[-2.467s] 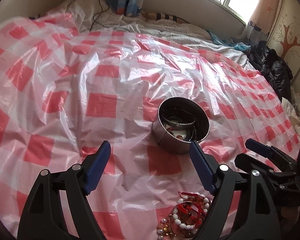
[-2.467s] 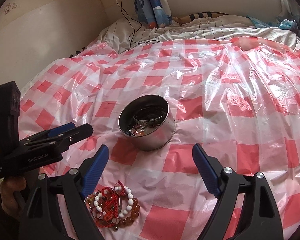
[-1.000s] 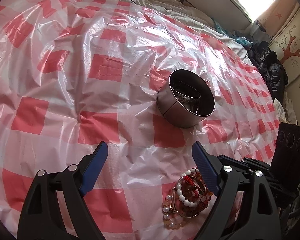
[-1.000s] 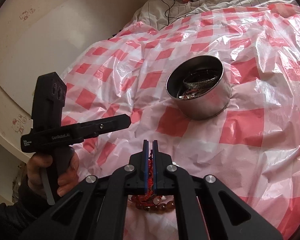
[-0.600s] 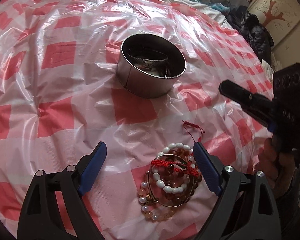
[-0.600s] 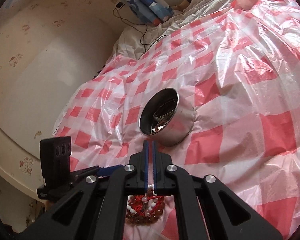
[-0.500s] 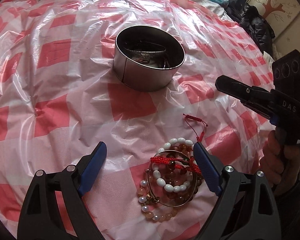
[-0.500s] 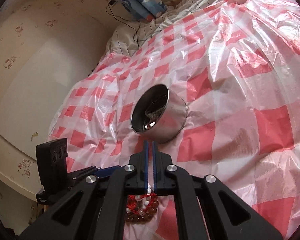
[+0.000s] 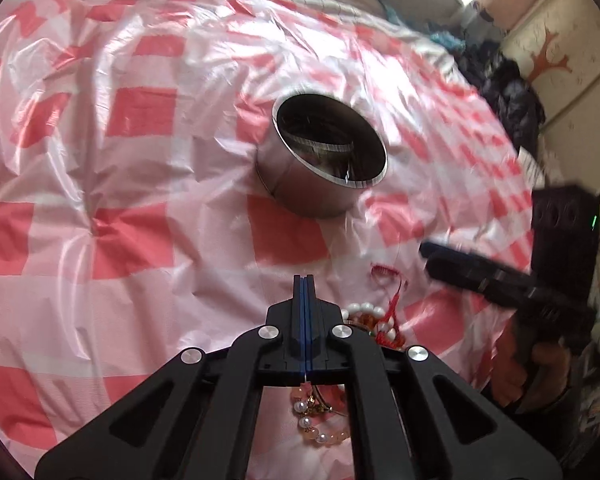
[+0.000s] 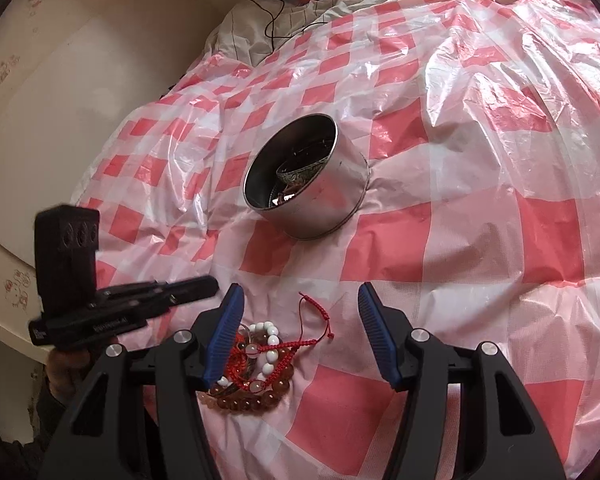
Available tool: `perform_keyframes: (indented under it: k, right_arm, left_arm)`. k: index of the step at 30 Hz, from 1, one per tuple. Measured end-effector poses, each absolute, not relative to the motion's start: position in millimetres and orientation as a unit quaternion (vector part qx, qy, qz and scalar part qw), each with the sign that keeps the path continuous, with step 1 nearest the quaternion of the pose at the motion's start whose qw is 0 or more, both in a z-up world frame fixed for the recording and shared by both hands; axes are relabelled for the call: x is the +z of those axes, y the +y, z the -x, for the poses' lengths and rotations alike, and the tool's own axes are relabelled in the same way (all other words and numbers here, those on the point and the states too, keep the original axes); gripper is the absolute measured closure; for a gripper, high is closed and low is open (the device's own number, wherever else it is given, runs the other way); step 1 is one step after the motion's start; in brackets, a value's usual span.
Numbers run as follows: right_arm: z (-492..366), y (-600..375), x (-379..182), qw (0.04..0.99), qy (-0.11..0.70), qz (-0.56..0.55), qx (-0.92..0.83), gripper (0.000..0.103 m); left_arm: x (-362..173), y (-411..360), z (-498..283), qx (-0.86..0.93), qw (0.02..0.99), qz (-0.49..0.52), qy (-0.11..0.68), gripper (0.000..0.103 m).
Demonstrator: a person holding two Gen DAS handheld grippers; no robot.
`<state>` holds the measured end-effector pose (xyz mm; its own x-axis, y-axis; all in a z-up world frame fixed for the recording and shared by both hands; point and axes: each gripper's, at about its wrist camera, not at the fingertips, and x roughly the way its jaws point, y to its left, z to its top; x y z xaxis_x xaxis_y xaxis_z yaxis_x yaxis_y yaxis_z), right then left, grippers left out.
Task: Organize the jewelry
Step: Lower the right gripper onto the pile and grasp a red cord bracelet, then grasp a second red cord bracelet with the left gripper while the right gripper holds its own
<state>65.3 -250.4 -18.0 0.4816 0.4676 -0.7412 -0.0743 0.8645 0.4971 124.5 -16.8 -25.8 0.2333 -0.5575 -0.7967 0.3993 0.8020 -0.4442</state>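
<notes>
Above bracelet pile [image 10: 256,364]: right gripper [image 10: 300,336] angled down, just spread, empty; left gripper [image 9: 304,280] just clenched, empty.

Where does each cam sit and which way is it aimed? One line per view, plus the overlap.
Left wrist: on the left gripper, shut, aimed down at the checked sheet and metal tin; the right gripper and its hand show at right.
Right wrist: on the right gripper, open, jaws just opened over the bracelet pile; the left gripper shows at left.
Shared: tin, bracelet pile, sheet, each other's gripper.
</notes>
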Motion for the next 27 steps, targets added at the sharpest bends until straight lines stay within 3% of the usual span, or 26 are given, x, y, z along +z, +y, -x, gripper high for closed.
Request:
perform_keyframes:
  k: [5, 6, 7, 9, 11, 12, 13, 15, 21, 26, 27]
  right_arm:
    - [-63.1, -225.6, -27.4, 0.833, 0.507, -0.143, 0.171, 0.044]
    - [-62.5, -220.4, -29.5, 0.833, 0.51, -0.13, 0.171, 0.044]
    - [-61.6, -216.9, -30.9, 0.834, 0.51, -0.122, 0.171, 0.048]
    - [-61.6, -212.4, -35.7, 0.829, 0.515, -0.123, 0.177, 0.084]
    - [-60.6, -215.4, -34.1, 0.832, 0.507, -0.136, 0.179, 0.097]
    - [-59.9, -217.4, -31.8, 0.836, 0.501, -0.138, 0.177, 0.099]
    - [-59.2, -221.2, -28.7, 0.839, 0.495, -0.146, 0.175, 0.099]
    - [-58.0, -231.9, -21.7, 0.845, 0.48, -0.168, 0.168, 0.1]
    - [-56.4, -247.9, -7.5, 0.856, 0.453, -0.195, 0.158, 0.1]
    - [-61.0, -245.3, -17.7, 0.84, 0.485, -0.191, 0.15, 0.099]
    - [-61.2, -243.1, -19.6, 0.839, 0.491, -0.183, 0.146, 0.087]
  left_arm:
    - [-30.7, -12.3, -128.8, -0.33, 0.749, 0.089, 0.568, 0.101]
    - [-34.4, -17.7, -126.6, -0.334, 0.74, 0.079, 0.578, 0.093]
    - [-38.4, -23.4, -123.7, -0.335, 0.733, 0.063, 0.589, 0.072]
    - [-43.0, -34.3, -115.8, -0.332, 0.734, 0.039, 0.592, 0.047]
    - [-41.9, -43.2, -108.8, -0.342, 0.735, 0.018, 0.585, 0.048]
    - [-40.6, -46.3, -105.7, -0.351, 0.735, 0.01, 0.579, 0.054]
    - [-39.1, -47.6, -103.4, -0.354, 0.739, 0.002, 0.573, 0.079]
    - [-38.8, -47.6, -102.3, -0.355, 0.74, -0.005, 0.571, 0.096]
    - [-20.6, -21.0, -112.7, -0.326, 0.781, 0.038, 0.532, 0.1]
    - [-9.8, 4.2, -125.0, -0.295, 0.804, 0.093, 0.507, 0.1]
    - [-11.3, 6.7, -127.5, -0.287, 0.805, 0.097, 0.51, 0.1]
